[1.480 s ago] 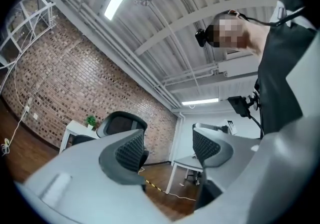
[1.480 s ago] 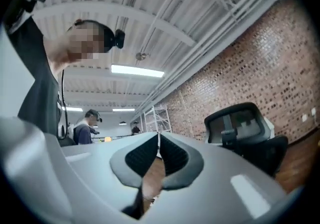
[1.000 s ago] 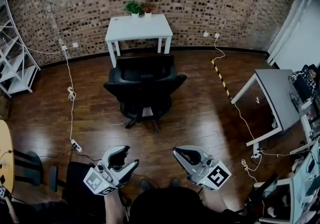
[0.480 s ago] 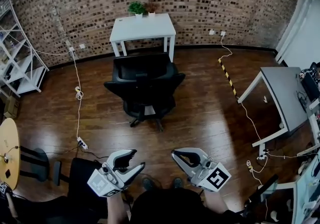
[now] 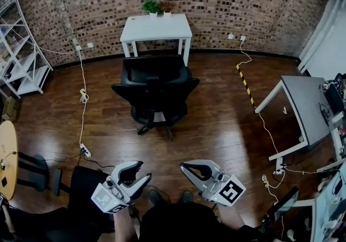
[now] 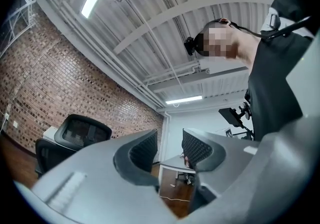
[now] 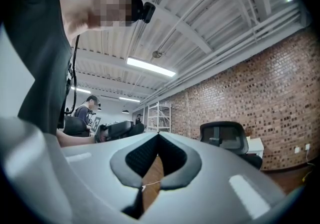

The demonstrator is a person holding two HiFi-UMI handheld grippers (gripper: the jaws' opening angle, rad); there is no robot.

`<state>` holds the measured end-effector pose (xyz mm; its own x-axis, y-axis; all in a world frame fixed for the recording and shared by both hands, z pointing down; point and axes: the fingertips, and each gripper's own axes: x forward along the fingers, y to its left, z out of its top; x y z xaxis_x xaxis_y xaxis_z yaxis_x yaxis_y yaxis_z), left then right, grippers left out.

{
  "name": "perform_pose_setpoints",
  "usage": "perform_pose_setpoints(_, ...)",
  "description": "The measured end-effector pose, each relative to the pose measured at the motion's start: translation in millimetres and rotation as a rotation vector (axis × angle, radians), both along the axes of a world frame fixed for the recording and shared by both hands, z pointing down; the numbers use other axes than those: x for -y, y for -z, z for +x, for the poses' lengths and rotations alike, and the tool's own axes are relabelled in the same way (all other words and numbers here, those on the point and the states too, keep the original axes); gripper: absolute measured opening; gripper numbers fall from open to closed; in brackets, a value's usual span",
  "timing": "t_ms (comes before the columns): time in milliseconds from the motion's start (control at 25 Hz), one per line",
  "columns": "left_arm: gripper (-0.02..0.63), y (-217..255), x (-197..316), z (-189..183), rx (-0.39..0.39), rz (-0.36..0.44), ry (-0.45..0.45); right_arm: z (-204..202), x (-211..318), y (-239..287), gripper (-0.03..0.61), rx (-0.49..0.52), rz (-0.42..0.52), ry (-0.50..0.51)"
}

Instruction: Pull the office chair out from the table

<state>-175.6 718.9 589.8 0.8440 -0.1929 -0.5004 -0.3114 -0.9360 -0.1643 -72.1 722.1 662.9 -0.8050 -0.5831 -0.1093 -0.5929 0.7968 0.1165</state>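
**Chair** (image 5: 155, 92): black, on castors, well ahead of both grippers and touched by neither. Its backrest was turned toward them. It stood close before the table, in the same place against it as a second earlier.

**Table** (image 5: 157, 26): white, beyond the chair from the grippers, against the brick wall, with a plant (image 5: 151, 6) on its far edge.

**Left gripper** (image 5: 145, 169): released. A narrow gap showed between the jaws, tighter than a second before, with nothing in it.

**Right gripper** (image 5: 184, 166): clenched, jaw tips meeting on nothing, unchanged.

**Desk** (image 5: 303, 100): grey, far off to the right gripper's right.
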Motion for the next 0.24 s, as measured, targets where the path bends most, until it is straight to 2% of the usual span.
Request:
perform_pose_setpoints(80, 0.267, 4, 19, -41, -0.045, -0.005, 0.053, -39, 22, 2, 0.002, -0.009, -0.032, 0.044)
perform_pose_setpoints(240, 0.264, 3, 61, -179, -0.17, 0.025, 0.295, -172, 73, 27, 0.002, 0.057, -0.024, 0.23)
